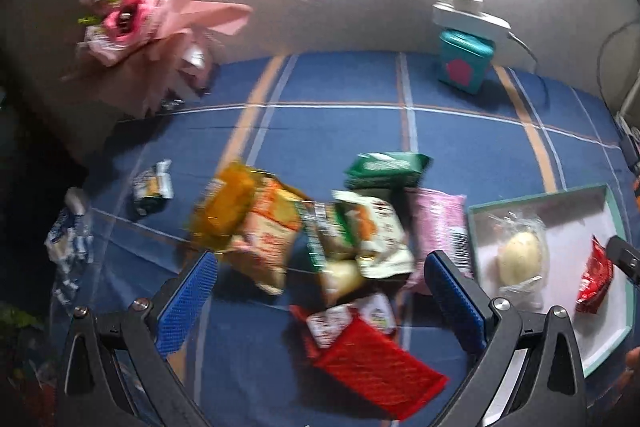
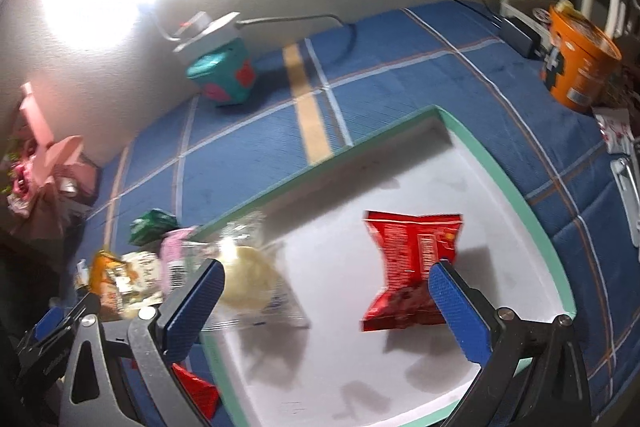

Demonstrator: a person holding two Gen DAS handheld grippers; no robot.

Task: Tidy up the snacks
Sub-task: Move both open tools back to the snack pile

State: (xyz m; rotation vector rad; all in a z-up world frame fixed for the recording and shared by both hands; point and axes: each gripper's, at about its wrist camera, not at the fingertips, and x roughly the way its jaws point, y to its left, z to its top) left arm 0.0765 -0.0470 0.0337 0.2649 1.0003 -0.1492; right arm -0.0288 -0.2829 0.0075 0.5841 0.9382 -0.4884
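A white tray with a green rim (image 2: 500,167) lies on the blue checked cloth. In it rest a red snack packet (image 2: 412,263) and a pale bun in clear wrap (image 2: 248,279). My right gripper (image 2: 324,287) hovers over the tray, open, nothing between its blue pads. My left gripper (image 1: 320,287) is open above a heap of snacks: an orange packet (image 1: 248,219), a green-and-white packet (image 1: 360,231), a pink packet (image 1: 440,223), a green packet (image 1: 384,167) and a red packet (image 1: 372,355). The tray (image 1: 600,195) with the bun (image 1: 520,259) lies to its right.
A teal tin (image 1: 464,61) with a white device on top stands by the wall. A pink bouquet (image 1: 140,15) leans at the back left. A small packet (image 1: 154,187) and a blue-white wrapper (image 1: 68,247) lie at the left. An orange tub (image 2: 580,67) stands at the far right.
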